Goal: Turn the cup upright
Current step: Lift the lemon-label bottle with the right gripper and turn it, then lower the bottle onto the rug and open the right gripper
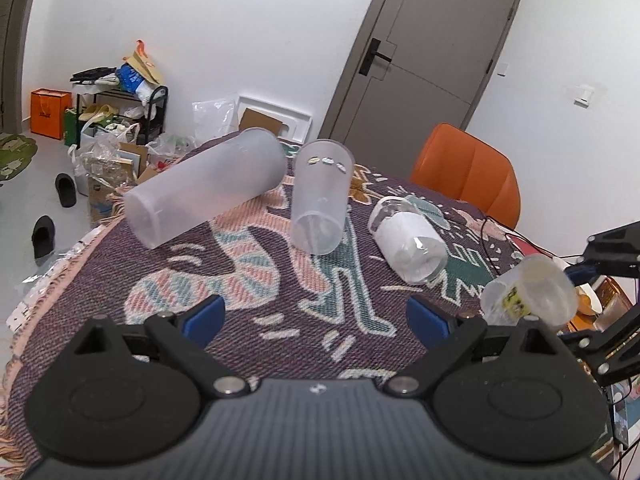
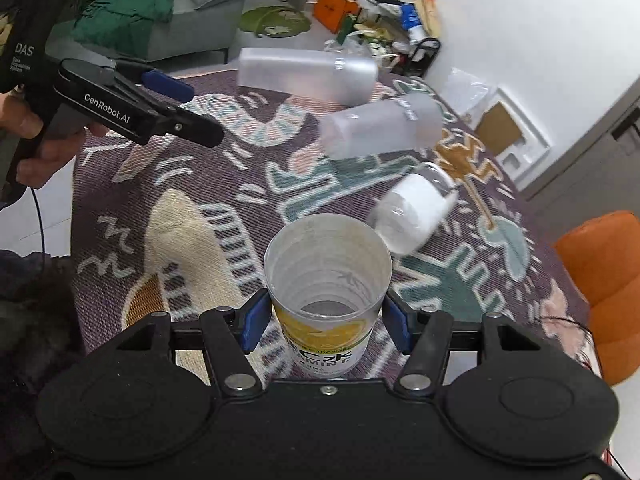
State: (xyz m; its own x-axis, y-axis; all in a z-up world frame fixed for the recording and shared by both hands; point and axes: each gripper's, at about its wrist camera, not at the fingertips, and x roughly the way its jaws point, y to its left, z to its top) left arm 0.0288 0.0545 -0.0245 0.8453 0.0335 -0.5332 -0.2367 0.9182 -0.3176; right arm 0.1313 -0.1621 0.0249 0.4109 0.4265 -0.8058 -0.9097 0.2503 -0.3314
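Cup with yellow label (image 2: 326,300) sits between the blue pads of the right tool (image 2: 326,320), mouth open toward the wrist camera. Pads press its wall on both sides: clenched on the cup. In the left wrist view the same cup (image 1: 528,290) appears tilted, held just above the patterned cloth on the counter (image 1: 248,320); whether its base touches the cloth cannot be told.

Left tool (image 1: 316,316) hangs over the near part of the counter, jaws spread wide, nothing between them.

Three more vessels lie on their sides, well apart from the held cup: long frosted tumbler (image 1: 204,188), shorter frosted tumbler (image 1: 320,196) just beside it, and a clear cup with white inside (image 1: 410,240).

Judgement: step in hand is the turning of the first cup, grasp secured and rotation partly made. Next move calls for bringing the base level, lowering it onto the cloth, then releasing without tipping; woven cloth may give uneven footing.
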